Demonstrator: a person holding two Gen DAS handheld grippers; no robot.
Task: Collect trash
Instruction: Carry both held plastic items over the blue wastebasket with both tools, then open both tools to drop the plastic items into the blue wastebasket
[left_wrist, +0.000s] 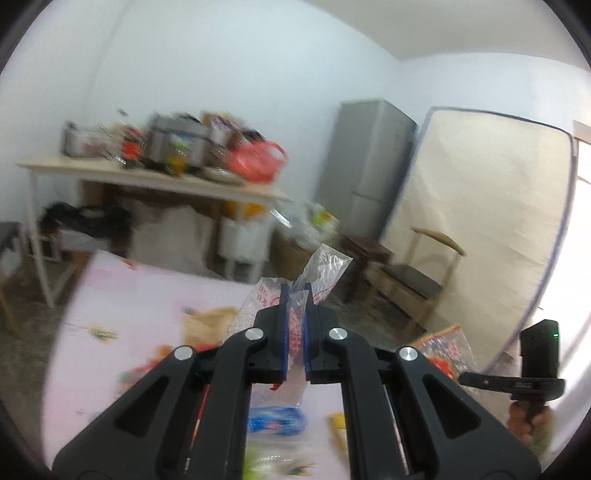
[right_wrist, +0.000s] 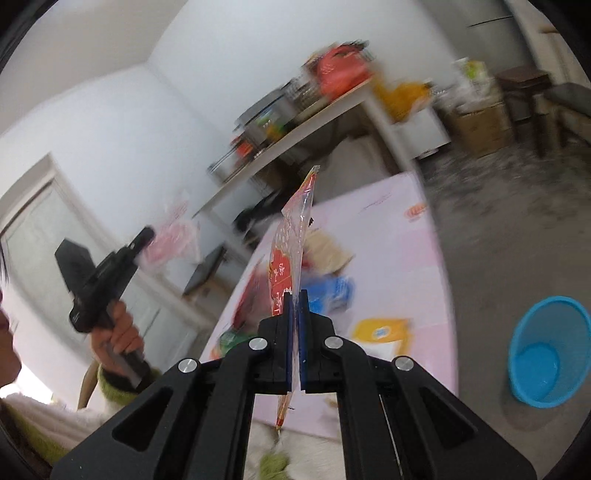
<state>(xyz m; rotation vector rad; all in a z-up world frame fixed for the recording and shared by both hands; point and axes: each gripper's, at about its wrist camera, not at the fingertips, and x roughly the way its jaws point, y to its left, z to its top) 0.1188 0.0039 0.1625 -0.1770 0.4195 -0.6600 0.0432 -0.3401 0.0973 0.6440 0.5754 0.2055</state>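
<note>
The left gripper (left_wrist: 296, 325) has its two blue pads pinching a thin see-through plastic bag with red print (left_wrist: 325, 266), and the bag sticks up past the tips because it is soft and only caught in the middle. The right gripper (right_wrist: 295, 332) has its jaws pressed tight on a flat red and clear plastic wrapper (right_wrist: 293, 240), which stands on its edge between the pads, since a thin sheet is easy to hold that way. Both pieces of trash are lifted off the pink table top (right_wrist: 388, 229), so they can be carried away. More trash lies on that table: a blue packet (right_wrist: 334, 291), a yellow packet (right_wrist: 382, 328) and a tan crumpled paper (right_wrist: 328, 251). The round blue plastic bin (right_wrist: 550, 347) sits on the grey floor, to the right of the table and near, well apart from both grippers. I think it is there so the trash can be dropped in from above, and the two held pieces likely go there next. Far away on the left is a cluttered wooden table (left_wrist: 155, 181) against the wall. The picture is blurry, so small things are hard to tell.
</note>
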